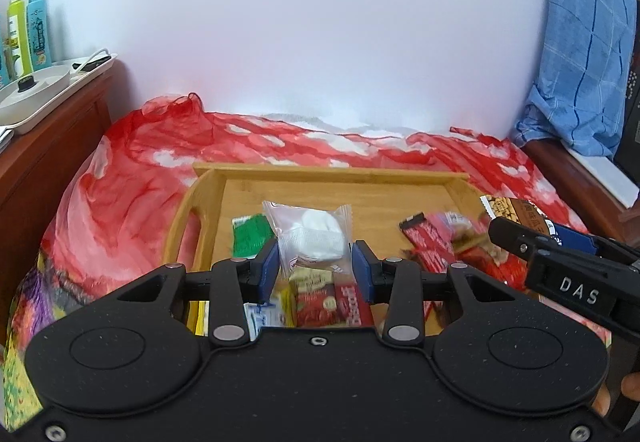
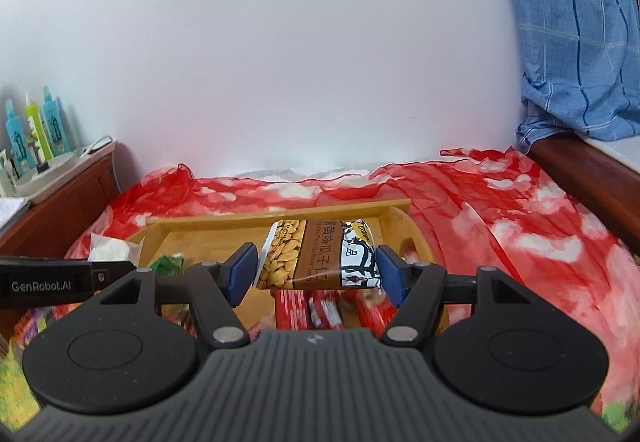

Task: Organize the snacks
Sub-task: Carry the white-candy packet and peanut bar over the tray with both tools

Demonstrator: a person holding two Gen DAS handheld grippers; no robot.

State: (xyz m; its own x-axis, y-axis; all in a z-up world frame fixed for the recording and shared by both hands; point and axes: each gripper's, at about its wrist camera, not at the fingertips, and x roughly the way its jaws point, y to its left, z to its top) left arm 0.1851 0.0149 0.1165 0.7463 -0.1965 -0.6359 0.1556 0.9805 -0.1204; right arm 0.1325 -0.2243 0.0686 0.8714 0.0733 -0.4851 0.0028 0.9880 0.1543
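A wooden tray (image 1: 332,178) lies on a red-and-white cloth. My left gripper (image 1: 315,266) is shut on a clear packet with a white snack (image 1: 312,238), held above the tray's left part. A green packet (image 1: 249,234) and red packets (image 1: 332,302) lie in the tray below. My right gripper (image 2: 316,274) is shut on a brown sunflower-seed packet (image 2: 316,256) and holds it above red bar packets (image 2: 312,310) at the tray's right side (image 2: 404,226). The right gripper shows in the left wrist view (image 1: 560,262), with the seed packet (image 1: 516,212) in it.
The red-and-white cloth (image 1: 120,186) covers the surface around the tray. A wooden cabinet at the left bears a white tray (image 1: 48,82) and bottles (image 1: 28,30). A blue checked cloth (image 1: 580,42) hangs at the right over a wooden edge. A white wall stands behind.
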